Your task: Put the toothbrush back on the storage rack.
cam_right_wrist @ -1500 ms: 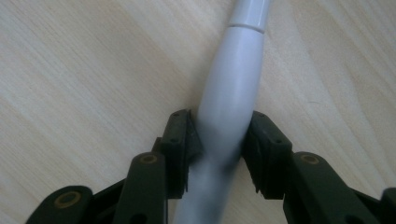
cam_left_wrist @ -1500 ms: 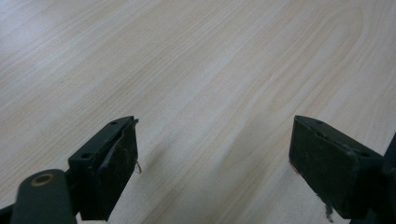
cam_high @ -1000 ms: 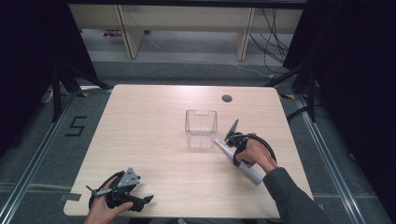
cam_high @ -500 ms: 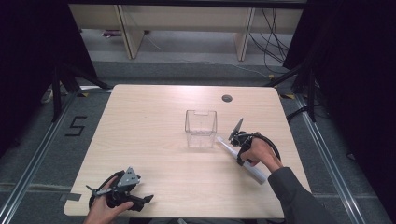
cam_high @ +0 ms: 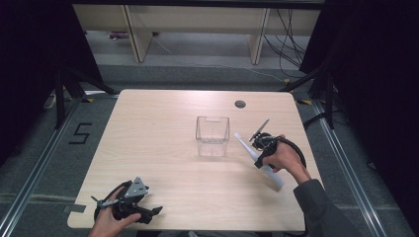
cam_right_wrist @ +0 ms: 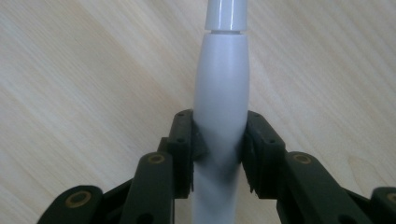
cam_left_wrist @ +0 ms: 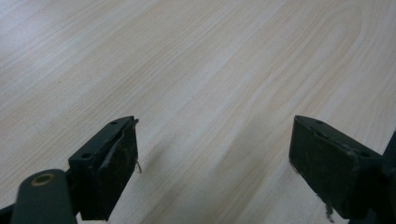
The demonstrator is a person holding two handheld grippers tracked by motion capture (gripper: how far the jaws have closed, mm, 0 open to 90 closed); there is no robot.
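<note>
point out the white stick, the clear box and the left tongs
white stick (cam_right_wrist: 221, 93), right gripper view, on its thick body above the jaws
clear box (cam_high: 213, 149), high view, on its front wall
left tongs (cam_left_wrist: 212, 163), left gripper view, midway between the open tips

- The pale wood-grain table (cam_high: 163, 148) is evenly lit from overhead; the surroundings fall off to near black.
- The clear square plastic container (cam_high: 212, 136) casts a faint, soft shadow.
- In the right gripper view, the glossy white plastic cylinder (cam_right_wrist: 220, 93) shows soft highlights and is slightly blurred.
- In the left gripper view, the table grain is soft.
</note>
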